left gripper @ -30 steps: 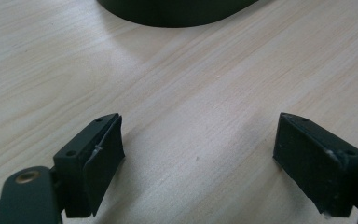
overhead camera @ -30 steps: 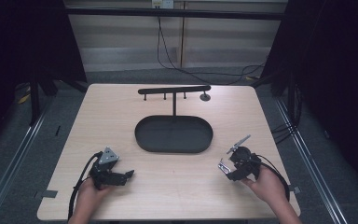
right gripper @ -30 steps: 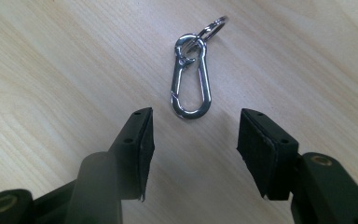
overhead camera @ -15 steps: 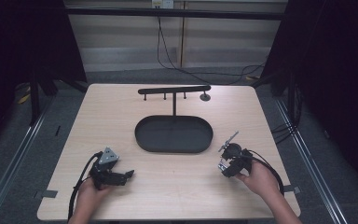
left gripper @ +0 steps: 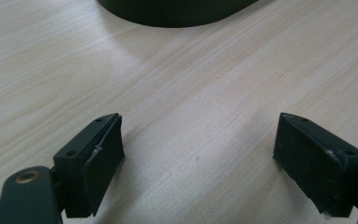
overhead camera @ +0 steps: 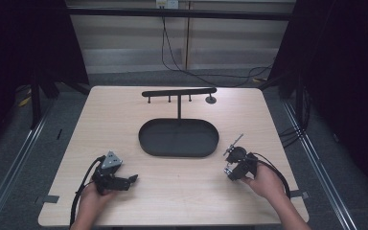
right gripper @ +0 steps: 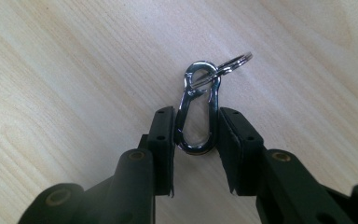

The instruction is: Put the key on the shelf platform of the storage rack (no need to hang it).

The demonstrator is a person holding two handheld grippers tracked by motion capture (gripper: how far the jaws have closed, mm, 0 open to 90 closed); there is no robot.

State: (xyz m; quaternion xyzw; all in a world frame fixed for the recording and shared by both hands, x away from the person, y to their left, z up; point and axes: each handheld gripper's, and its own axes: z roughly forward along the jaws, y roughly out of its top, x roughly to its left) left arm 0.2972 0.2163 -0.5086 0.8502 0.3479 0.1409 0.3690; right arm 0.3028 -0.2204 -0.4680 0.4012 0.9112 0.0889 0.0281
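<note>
The right tool (overhead camera: 231, 162) is held low over the pale wooden counter (overhead camera: 124, 115) by the person's right hand (overhead camera: 263, 181), angled forward and toward the black oval tray (overhead camera: 178, 138) that lies ahead of it to its left. Its jaws have just been closing and are now clamped on a small silver metal snap hook (right gripper: 196, 122), gripped by its two long sides.

The hook's long axis runs straight out along the jaws, away from the tool. Its rounded lower end sits between the pads (right gripper: 165, 135), and its narrower end projects beyond the tips, where a thin silver split ring (right gripper: 228, 65) is threaded through it. The hook is polished and oblong.

The left tool (overhead camera: 126, 180) is held nearly level in the left hand (overhead camera: 96, 196), its jaws spread wide with bare counter between them. Beyond the tray stands a black T-shaped hanging rack (overhead camera: 179, 93).
</note>
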